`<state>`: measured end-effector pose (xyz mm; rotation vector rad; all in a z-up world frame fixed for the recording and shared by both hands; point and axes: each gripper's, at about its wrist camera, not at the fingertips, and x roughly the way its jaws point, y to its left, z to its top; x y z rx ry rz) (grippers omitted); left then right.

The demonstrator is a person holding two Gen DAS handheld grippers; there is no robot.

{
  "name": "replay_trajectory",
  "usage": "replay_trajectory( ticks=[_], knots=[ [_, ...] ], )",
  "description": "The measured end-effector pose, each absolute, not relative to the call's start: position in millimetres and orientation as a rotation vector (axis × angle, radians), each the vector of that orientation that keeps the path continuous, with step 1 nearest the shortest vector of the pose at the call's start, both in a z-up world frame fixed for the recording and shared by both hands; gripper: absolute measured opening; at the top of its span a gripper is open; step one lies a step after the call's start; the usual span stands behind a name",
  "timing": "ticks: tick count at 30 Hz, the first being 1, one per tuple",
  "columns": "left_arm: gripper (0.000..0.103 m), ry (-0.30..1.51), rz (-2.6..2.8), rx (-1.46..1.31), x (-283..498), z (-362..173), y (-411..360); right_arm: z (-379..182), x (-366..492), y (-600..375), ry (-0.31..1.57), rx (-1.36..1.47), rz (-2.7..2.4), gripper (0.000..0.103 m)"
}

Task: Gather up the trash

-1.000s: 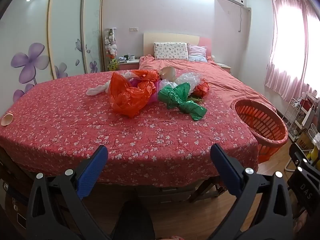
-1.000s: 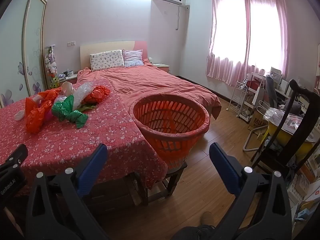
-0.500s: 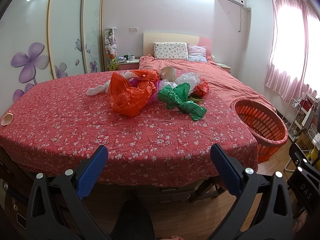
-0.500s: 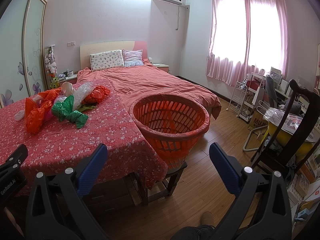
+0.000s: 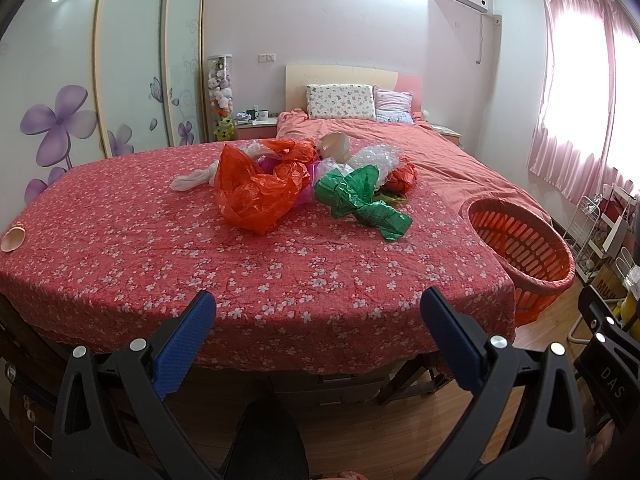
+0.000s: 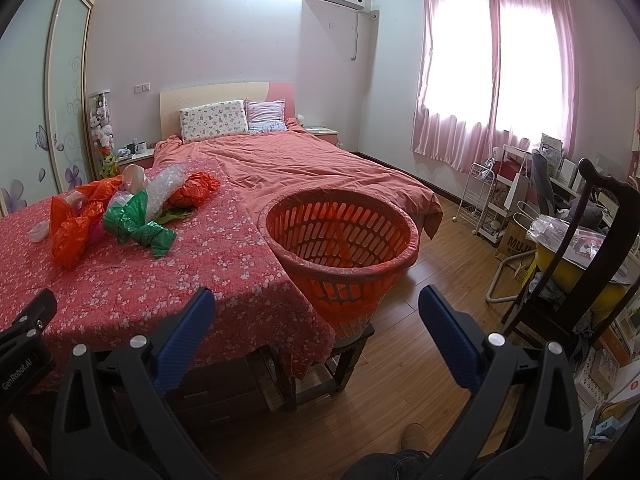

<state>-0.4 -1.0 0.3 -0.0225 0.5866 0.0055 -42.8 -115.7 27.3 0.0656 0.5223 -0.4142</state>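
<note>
Trash (image 5: 304, 184) well beyond left gripper (image 5: 318, 322)

Tablecloth (image 5: 160, 248): red floral cloth, matt. Orange bag (image 5: 256, 196) and green bag (image 5: 360, 200): thin crinkled plastic, glossy. Basket (image 6: 340, 240) at three o'clock of table: slotted orange plastic (lined with film). Floor (image 6: 420, 280): polished wood. Gripper pads (image 5: 188, 336): textured blue.

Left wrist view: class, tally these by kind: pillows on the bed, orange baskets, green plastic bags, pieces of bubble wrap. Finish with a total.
Pillows: 2, the patterned pillow and the striped pillow
orange basket: 1
green plastic bag: 1
bubble wrap: 1
Total: 5
</note>
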Motion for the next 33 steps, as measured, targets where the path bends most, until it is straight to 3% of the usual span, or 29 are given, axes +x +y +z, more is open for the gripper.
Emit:
replay_trajectory(
  ticks=[33],
  knots=[
    [0.101, 0.589, 0.007, -0.025, 0.1, -0.1, -0.2, 26.6, -43.3, -117.0, 0.523, 0.066, -0.414, 0.099]
  ],
)
